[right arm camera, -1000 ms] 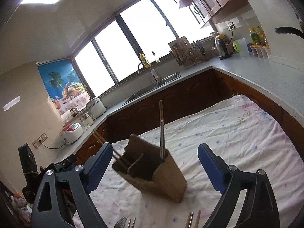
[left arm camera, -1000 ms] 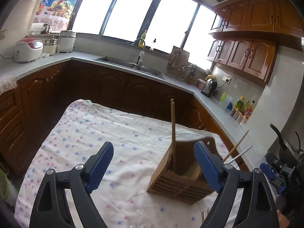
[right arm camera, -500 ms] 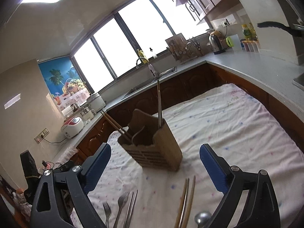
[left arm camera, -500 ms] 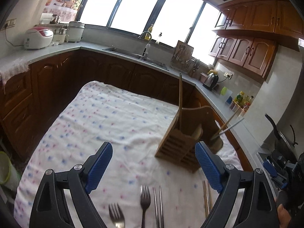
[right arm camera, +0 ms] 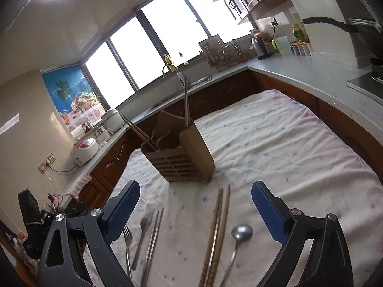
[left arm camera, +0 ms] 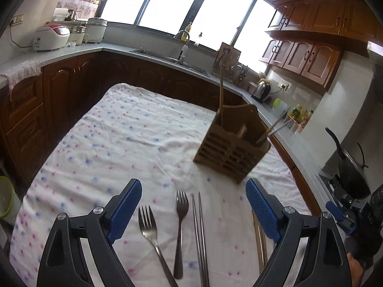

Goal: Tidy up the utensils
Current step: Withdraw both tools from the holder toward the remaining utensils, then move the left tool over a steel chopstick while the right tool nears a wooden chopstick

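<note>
A slatted wooden utensil holder [left arm camera: 231,153] [right arm camera: 182,157] stands on the cloth-covered table [left arm camera: 119,143], with chopsticks and a handle sticking out of it. In front of it lie two forks [left arm camera: 180,224] [right arm camera: 141,236], metal chopsticks [left arm camera: 199,234] [right arm camera: 153,244], wooden chopsticks [right arm camera: 216,234] and a spoon [right arm camera: 238,241]. My left gripper [left arm camera: 194,210] is open above the forks and metal chopsticks, empty. My right gripper [right arm camera: 195,212] is open above the wooden chopsticks and spoon, also empty.
Dark wooden cabinets and a grey counter [left arm camera: 71,52] ring the table, with a sink [left arm camera: 172,59], rice cookers [left arm camera: 51,37], a kettle [left arm camera: 261,91] and a pan [left arm camera: 347,167]. A green bin [left arm camera: 6,198] stands by the table's left edge.
Both grippers have drawn back from the holder, which now looks smaller and farther. The forks, chopsticks and spoon have come into view between the open jaws.
</note>
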Action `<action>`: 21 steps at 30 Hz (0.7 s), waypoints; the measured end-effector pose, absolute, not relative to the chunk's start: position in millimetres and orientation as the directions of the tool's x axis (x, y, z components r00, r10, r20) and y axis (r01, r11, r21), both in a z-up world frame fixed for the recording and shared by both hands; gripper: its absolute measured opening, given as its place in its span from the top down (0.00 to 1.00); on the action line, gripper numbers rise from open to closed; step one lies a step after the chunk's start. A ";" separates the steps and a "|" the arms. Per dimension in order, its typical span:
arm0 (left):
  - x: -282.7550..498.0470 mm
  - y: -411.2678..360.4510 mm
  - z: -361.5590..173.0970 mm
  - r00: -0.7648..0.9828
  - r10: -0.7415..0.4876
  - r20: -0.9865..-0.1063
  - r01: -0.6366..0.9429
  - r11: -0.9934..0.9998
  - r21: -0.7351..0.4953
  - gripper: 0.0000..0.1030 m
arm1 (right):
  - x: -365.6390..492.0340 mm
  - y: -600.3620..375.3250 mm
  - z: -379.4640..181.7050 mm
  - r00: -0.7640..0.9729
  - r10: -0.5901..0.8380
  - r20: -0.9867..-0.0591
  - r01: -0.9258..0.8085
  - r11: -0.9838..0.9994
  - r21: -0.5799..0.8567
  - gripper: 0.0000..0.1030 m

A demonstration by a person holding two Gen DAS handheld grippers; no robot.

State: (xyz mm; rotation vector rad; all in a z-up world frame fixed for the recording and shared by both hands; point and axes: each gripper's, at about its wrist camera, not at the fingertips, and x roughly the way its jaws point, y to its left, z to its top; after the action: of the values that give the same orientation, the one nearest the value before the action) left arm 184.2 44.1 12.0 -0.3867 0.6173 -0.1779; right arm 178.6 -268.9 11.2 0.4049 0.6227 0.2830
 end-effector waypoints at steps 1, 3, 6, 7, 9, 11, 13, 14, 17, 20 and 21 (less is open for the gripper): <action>181.5 43.0 10.6 0.800 -0.276 -0.533 0.047 0.914 -0.403 0.14 | 175.0 -269.7 8.4 0.776 0.372 -0.510 -0.132 0.886 0.445 0.07; 175.3 40.6 7.5 0.792 -0.281 -0.542 0.049 0.914 -0.402 0.14 | 169.0 -270.8 3.5 0.773 0.363 -0.521 -0.124 0.891 0.437 0.07; 169.6 34.7 3.6 0.781 -0.281 -0.557 0.052 0.919 -0.390 0.14 | 162.7 -271.0 -2.4 0.768 0.350 -0.535 -0.118 0.900 0.419 0.07; 168.1 32.1 2.8 0.778 -0.281 -0.562 0.054 0.921 -0.385 0.14 | 160.9 -270.7 -4.8 0.766 0.347 -0.541 -0.118 0.903 0.412 0.07; 164.0 28.3 0.2 0.771 -0.281 -0.571 0.059 0.925 -0.375 0.14 | 158.5 -269.5 -8.6 0.761 0.343 -0.550 -0.118 0.908 0.403 0.07; 161.8 24.6 -2.4 0.765 -0.284 -0.579 0.064 0.927 -0.371 0.14 | 157.9 -268.8 -13.4 0.755 0.342 -0.560 -0.118 0.911 0.396 0.07; 163.9 19.6 -3.1 0.760 -0.282 -0.585 0.066 0.929 -0.363 0.14 | 159.1 -267.9 -17.1 0.748 0.342 -0.569 -0.119 0.912 0.392 0.07; 163.3 17.3 -3.4 0.759 -0.281 -0.587 0.068 0.931 -0.358 0.14 | 160.1 -267.3 -18.5 0.746 0.340 -0.573 -0.118 0.913 0.389 0.07; 163.9 11.9 -4.4 0.754 -0.283 -0.592 0.078 0.935 -0.347 0.14 | 162.7 -266.2 -20.8 0.741 0.344 -0.577 -0.121 0.913 0.390 0.07; 166.8 6.2 -5.6 0.747 -0.287 -0.600 0.088 0.937 -0.339 0.15 | 165.4 -265.3 -22.1 0.737 0.347 -0.580 -0.124 0.913 0.389 0.07; 168.3 4.6 -5.6 0.745 -0.288 -0.602 0.091 0.938 -0.335 0.15 | 166.3 -265.1 -22.4 0.736 0.348 -0.581 -0.126 0.913 0.387 0.07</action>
State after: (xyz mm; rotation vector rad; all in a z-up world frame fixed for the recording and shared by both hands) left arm 168.3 4.6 -5.6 -0.2948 0.7021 -0.2106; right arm 166.3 -265.1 -22.4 0.3357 0.6990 0.2656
